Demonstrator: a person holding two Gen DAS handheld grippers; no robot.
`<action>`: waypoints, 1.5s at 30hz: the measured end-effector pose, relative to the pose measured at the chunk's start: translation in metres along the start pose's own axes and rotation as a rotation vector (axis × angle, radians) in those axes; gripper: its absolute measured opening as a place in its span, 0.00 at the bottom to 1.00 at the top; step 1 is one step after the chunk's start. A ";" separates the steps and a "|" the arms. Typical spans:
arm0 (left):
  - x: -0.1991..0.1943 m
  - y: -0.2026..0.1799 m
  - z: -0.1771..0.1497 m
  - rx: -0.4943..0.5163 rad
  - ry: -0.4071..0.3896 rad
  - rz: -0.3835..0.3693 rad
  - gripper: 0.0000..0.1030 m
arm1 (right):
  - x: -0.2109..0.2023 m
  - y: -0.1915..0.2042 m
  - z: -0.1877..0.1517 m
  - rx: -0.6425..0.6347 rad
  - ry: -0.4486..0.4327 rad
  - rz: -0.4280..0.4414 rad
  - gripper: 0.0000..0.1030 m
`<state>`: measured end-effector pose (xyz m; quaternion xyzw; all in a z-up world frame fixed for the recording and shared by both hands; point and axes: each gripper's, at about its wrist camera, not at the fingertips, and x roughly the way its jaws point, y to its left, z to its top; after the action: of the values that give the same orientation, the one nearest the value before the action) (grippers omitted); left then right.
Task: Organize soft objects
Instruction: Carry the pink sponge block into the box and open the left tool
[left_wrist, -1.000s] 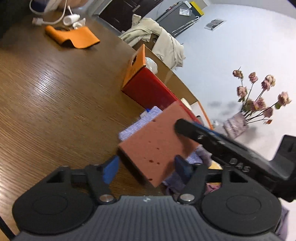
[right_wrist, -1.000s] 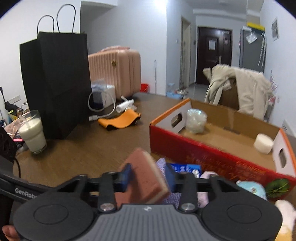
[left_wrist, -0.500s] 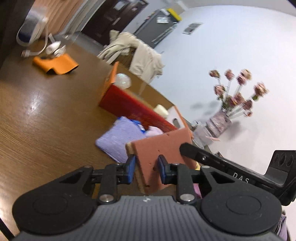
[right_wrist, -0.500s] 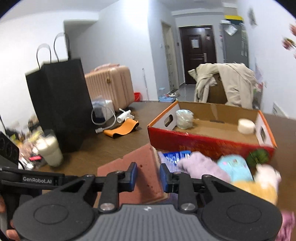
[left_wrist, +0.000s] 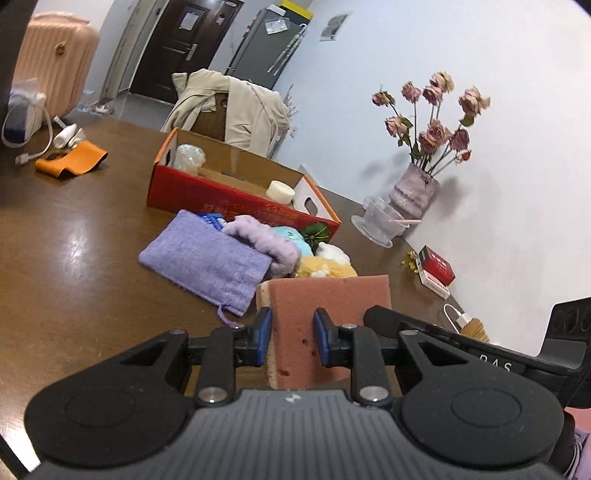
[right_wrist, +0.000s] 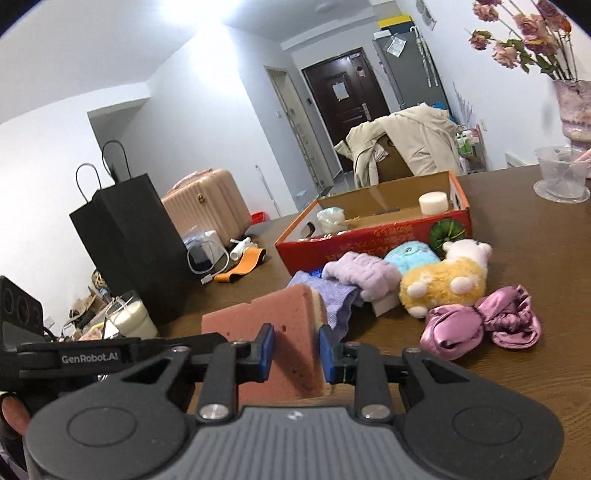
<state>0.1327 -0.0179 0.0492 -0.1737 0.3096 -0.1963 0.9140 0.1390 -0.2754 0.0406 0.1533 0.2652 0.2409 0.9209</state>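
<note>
Both grippers are shut on one pink sponge (left_wrist: 325, 295) with a yellow underside, held above the wooden table. My left gripper (left_wrist: 291, 334) pinches one end; my right gripper (right_wrist: 295, 349) pinches the other end of the sponge (right_wrist: 258, 317). Beyond lie a purple towel (left_wrist: 207, 258), a lilac fluffy band (right_wrist: 362, 275), a blue plush (right_wrist: 410, 256), a yellow-and-white plush (right_wrist: 443, 284) and a purple satin scrunchie (right_wrist: 480, 325). Behind them stands an open red cardboard box (right_wrist: 369, 243) holding a white puff (right_wrist: 432, 202) and a clear bundle (right_wrist: 330, 218).
A black paper bag (right_wrist: 129, 240), a glass of milk (right_wrist: 133, 321), an orange pouch (left_wrist: 70, 162) and a charger cable (left_wrist: 26, 155) are on the left of the table. A vase of dried roses (left_wrist: 413, 192), a glass bowl (left_wrist: 380, 221) and a red pack (left_wrist: 436, 271) stand on the right.
My left gripper closed on the sponge that the right gripper held. Both views swung level, and the sponge now sits upright between the two grippers.
</note>
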 end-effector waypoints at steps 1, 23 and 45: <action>0.002 -0.002 0.004 0.007 0.000 0.000 0.24 | 0.001 -0.001 0.003 0.002 -0.006 -0.002 0.25; 0.224 0.052 0.218 0.086 0.147 0.101 0.23 | 0.236 -0.116 0.195 0.134 0.145 -0.048 0.24; 0.383 0.139 0.277 0.005 0.374 0.250 0.50 | 0.423 -0.150 0.227 0.116 0.385 -0.255 0.32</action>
<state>0.6239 -0.0222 0.0046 -0.0922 0.4921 -0.1111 0.8585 0.6354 -0.2144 -0.0119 0.1222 0.4667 0.1320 0.8660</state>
